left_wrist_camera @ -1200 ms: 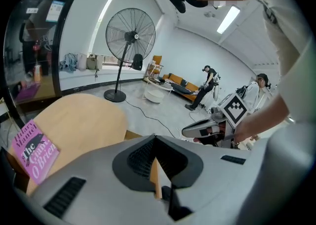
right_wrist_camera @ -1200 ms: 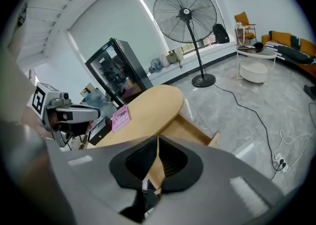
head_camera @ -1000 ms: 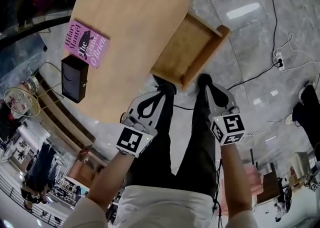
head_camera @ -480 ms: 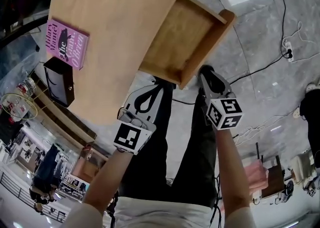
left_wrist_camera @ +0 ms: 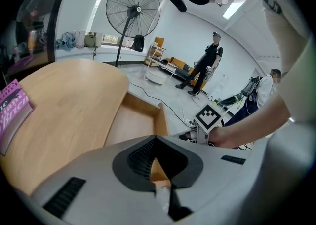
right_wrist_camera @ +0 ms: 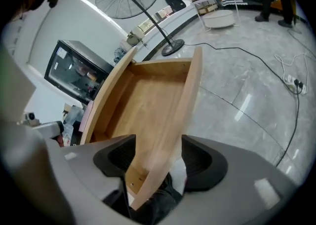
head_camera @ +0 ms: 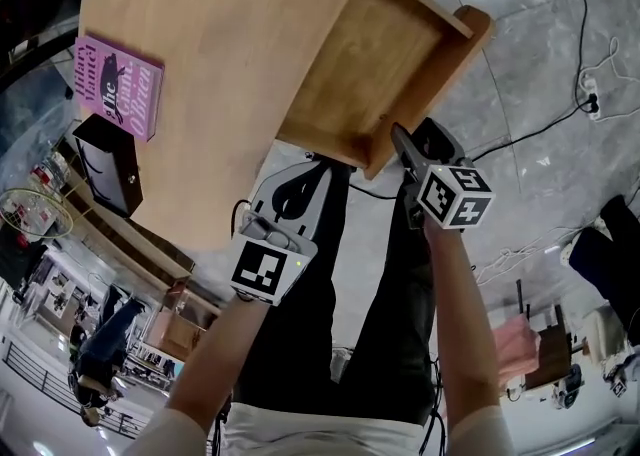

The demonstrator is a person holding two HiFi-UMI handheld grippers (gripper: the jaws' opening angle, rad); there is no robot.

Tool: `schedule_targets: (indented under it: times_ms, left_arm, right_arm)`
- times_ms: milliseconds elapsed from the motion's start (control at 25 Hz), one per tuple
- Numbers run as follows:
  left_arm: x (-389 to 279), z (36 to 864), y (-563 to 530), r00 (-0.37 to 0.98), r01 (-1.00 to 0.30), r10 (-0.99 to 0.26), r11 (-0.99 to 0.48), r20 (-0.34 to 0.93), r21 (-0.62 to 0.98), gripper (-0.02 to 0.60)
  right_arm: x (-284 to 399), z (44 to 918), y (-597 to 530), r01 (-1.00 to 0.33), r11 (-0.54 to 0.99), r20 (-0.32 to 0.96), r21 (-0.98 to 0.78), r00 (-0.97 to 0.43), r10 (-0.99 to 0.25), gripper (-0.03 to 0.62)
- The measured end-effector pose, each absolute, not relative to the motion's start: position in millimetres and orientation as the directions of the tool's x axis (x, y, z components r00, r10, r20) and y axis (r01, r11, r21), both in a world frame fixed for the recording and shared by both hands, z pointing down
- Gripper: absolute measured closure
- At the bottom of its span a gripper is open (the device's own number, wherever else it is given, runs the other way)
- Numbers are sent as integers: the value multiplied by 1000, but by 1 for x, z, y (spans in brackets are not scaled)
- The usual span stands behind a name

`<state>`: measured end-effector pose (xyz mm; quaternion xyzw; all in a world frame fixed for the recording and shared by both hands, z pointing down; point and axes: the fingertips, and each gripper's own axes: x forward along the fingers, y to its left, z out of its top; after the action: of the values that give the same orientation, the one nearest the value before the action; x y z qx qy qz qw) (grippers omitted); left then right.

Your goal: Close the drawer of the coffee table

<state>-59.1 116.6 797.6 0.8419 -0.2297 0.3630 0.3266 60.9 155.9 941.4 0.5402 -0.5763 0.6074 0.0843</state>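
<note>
One view alone, right gripper view, shows right claw astride drawer front, jaws just opening; left claw closed

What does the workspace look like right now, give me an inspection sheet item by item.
Surface: wooden coffee table top, marble floor below.
Job's things: drawer pulled out, empty.
Clutter: pink book on the table, black box next to it.
Grippers: left gripper shut, empty, near the drawer's corner; right gripper open, jaws have just been opening, drawer's front panel between them.
Cables: black cable across the floor.
Surroundings: standing fan, people standing beyond.
</note>
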Motion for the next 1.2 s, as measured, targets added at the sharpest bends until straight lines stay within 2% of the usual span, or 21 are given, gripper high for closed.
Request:
schedule_targets:
  times_ms: [200, 480, 640, 1200]
  left_arm:
    - [-71, 805, 114, 628, -634, -152, -668, 764, 389, 574]
    - [-76, 805, 111, 640, -644, -165, -648, 750, 407, 574]
    - [-81, 805, 111, 642, -649, -167, -638, 748, 414, 574]
    - [-88, 797, 103, 650, -663, -193, -616, 735, 425, 574]
  right_arm:
    - [56, 955, 142, -672, -384, 745, -633, -392, -540, 242]
    - [55, 955, 132, -612, -461, 742, -643, -349, -572, 232]
    - [53, 951, 129, -576, -486, 737, -657, -357, -574, 200]
    - [51, 925, 114, -622, -418, 718, -662, -365, -593, 181]
